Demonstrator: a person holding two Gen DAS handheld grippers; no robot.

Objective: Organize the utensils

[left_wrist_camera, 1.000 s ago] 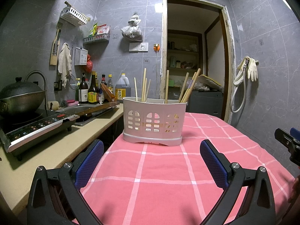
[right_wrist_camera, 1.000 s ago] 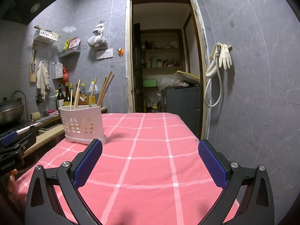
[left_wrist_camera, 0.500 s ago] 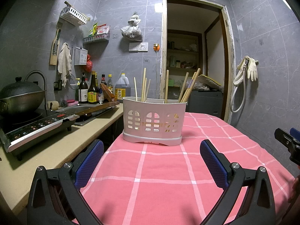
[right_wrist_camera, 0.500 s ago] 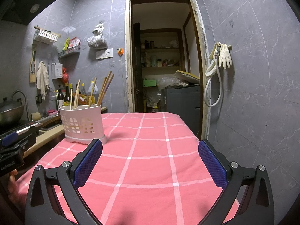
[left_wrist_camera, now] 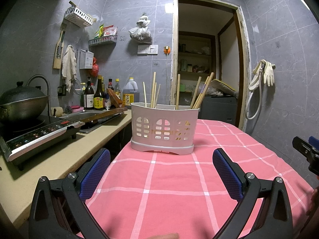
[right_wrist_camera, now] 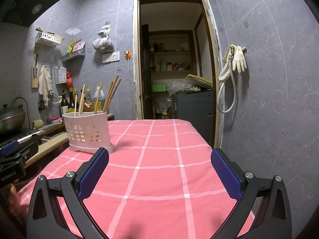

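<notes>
No change since a second ago: both my grippers, left (left_wrist_camera: 161, 160) and right (right_wrist_camera: 159, 159), wide open, empty; chopsticks (left_wrist_camera: 177, 91) already in holder (left_wrist_camera: 164, 128).

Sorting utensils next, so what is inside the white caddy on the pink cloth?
Wooden chopsticks stand in the white caddy, leaning in separate clusters. Its walls hide their lower ends and any smaller items.

Both views are dim and evenly lit from overhead, with a bright glare patch on the wall tiles (left_wrist_camera: 168, 9) at 12 o'clock. Fisheye bending curves the door frame (right_wrist_camera: 214, 69), corners go black, and soft shadows darken the pink surface (right_wrist_camera: 159, 159) at 6 o'clock.
</notes>
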